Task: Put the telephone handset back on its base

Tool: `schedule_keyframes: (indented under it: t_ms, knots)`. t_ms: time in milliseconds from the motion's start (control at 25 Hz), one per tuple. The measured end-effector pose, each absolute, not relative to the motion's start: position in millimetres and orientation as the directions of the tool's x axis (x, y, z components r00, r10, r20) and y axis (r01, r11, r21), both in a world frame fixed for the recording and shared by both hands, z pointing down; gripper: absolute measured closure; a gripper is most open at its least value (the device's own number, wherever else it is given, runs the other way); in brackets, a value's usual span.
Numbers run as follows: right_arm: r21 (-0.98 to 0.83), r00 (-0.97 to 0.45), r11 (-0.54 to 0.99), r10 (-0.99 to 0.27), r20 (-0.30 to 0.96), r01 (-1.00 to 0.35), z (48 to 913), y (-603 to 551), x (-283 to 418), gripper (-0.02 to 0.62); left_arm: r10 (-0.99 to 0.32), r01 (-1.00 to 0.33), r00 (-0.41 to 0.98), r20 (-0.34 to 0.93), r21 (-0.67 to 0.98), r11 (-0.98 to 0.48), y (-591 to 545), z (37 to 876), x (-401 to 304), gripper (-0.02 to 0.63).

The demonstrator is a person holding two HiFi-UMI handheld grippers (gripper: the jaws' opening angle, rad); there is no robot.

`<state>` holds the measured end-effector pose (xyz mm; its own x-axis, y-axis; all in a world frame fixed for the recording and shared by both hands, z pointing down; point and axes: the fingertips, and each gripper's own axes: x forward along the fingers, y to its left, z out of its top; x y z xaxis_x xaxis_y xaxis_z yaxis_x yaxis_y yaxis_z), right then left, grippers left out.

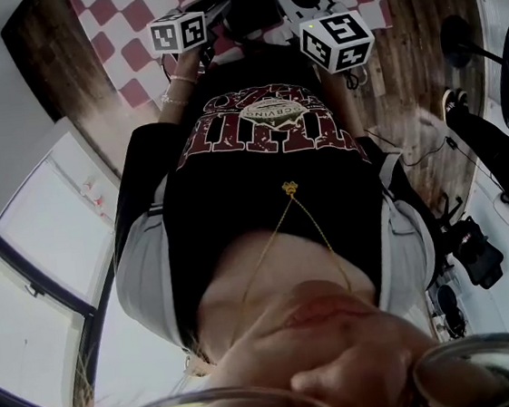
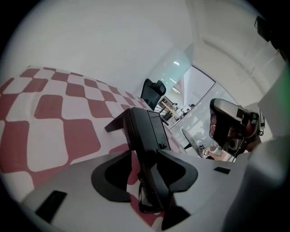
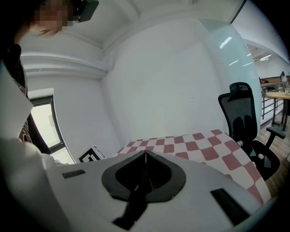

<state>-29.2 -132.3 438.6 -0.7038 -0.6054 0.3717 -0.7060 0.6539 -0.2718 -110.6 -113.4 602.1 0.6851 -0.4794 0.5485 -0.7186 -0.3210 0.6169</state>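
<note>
In the head view the black telephone (image 1: 248, 3) is seen on the checked tablecloth (image 1: 125, 30) near the person's edge; in the left gripper view the left gripper (image 2: 144, 153) is held wide around the handset (image 2: 138, 131), laid on its base (image 2: 156, 127) and not pressed; in the right gripper view the right gripper (image 3: 145, 154) is closed on nothing.

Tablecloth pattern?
The tablecloth has red and white checks. It shows best in the left gripper view.

The red-and-white checked tablecloth (image 2: 50, 122) carries a black telephone (image 2: 147, 129).
</note>
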Motion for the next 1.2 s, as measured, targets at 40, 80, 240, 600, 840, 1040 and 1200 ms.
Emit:
schedule_keyframes:
  t_ms: [40, 80, 240, 600, 840, 1040, 1200]
  knots:
    - [-0.272, -0.705, 0.655, -0.604, 0.373, -0.705, 439.0, -132.6, -29.8, 0.574, -0.480, -0.722, 0.682, 0.552, 0.614, -0.320, -113.4, 602.8, -111.0, 0.445]
    - [-0.272, -0.705, 0.656, -0.602, 0.374, -0.704, 439.7, -132.8, -30.6, 0.574, -0.478, -0.724, 0.680, 0.556, 0.612, -0.317, -113.1, 604.4, -111.6, 0.445]
    - [-0.272, -0.708, 0.659, -0.597, 0.376, -0.701, 440.4, -132.2, -32.4, 0.575, -0.476, -0.728, 0.678, 0.560, 0.604, -0.325, -112.8, 602.1, -111.5, 0.442]
    - [-0.275, -0.708, 0.657, -0.599, 0.375, -0.702, 440.6, -131.7, -32.3, 0.574, -0.489, -0.787, 0.616, 0.617, 0.485, -0.381, -110.7, 604.6, -113.1, 0.434]
    - [-0.278, -0.702, 0.651, -0.598, 0.387, -0.707, 446.0, -130.6, -29.1, 0.574, -0.510, -0.804, 0.595, 0.621, 0.454, -0.384, -113.6, 588.8, -113.5, 0.434]
    - [-0.281, -0.699, 0.646, -0.598, 0.393, -0.710, 448.4, -130.3, -27.8, 0.574, -0.503, -0.813, 0.581, 0.640, 0.428, -0.395, -112.4, 589.1, -115.4, 0.434]
    - [-0.280, -0.697, 0.645, -0.596, 0.398, -0.711, 450.4, -129.7, -25.7, 0.574, -0.495, -0.816, 0.573, 0.653, 0.397, -0.420, -110.3, 588.7, -115.5, 0.434]
